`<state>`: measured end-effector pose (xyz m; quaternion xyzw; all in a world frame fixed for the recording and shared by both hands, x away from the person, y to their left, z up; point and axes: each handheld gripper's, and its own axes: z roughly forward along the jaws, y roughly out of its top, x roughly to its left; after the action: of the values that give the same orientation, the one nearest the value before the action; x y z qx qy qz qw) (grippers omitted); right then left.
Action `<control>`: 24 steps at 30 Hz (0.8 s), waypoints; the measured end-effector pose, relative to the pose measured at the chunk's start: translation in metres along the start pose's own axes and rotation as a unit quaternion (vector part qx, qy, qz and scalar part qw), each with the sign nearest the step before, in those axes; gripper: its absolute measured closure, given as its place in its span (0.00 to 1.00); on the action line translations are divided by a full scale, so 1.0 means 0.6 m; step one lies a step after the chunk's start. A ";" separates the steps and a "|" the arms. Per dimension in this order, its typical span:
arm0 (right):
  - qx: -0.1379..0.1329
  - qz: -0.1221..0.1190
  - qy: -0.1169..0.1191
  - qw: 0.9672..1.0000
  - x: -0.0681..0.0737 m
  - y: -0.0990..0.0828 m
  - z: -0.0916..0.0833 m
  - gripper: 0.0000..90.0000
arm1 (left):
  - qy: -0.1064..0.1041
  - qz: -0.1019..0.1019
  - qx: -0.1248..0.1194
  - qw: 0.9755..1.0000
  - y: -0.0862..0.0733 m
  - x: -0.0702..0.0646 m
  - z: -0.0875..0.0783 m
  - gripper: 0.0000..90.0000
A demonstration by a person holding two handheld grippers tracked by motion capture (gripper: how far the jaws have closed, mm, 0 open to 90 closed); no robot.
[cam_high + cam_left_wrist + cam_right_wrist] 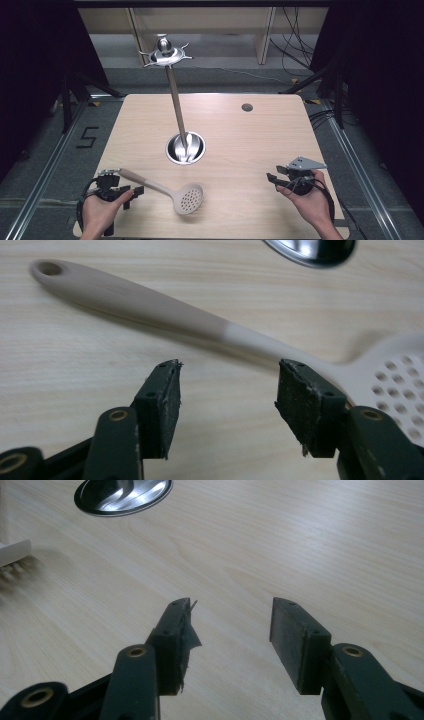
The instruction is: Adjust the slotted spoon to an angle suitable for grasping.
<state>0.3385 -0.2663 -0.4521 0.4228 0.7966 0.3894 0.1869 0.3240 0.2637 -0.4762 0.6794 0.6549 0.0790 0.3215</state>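
A beige skimmer (170, 191) is seen lying on a pale wood table (240, 145) ringed by grey floor (45, 150), just ahead of the left gripper (131, 194), whose jaws are spread, as are the right gripper's (272, 181).

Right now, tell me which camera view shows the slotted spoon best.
The high view: the whole slotted spoon lies on the table, handle toward the left gripper, perforated head pointing right. The left gripper view shows its handle with the hanging hole and part of the head, beyond the open jaws. The right gripper view catches just an edge at far left.
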 end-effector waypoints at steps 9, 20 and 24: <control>0.005 -0.001 0.008 1.000 0.002 0.001 0.001 0.57 | 0.013 -0.042 0.034 0.998 0.048 0.012 0.016 0.48; 0.004 0.003 0.007 1.000 0.005 0.001 0.002 0.57 | 0.063 0.048 0.091 0.993 0.045 0.011 0.019 0.96; 0.005 0.001 0.006 1.000 0.004 0.001 0.001 0.57 | 0.072 0.048 0.099 0.991 0.054 0.016 0.031 0.99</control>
<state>0.3377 -0.2640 -0.4519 0.4221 0.7996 0.3875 0.1799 0.3623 0.2684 -0.4761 0.7314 0.6473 0.0778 0.2001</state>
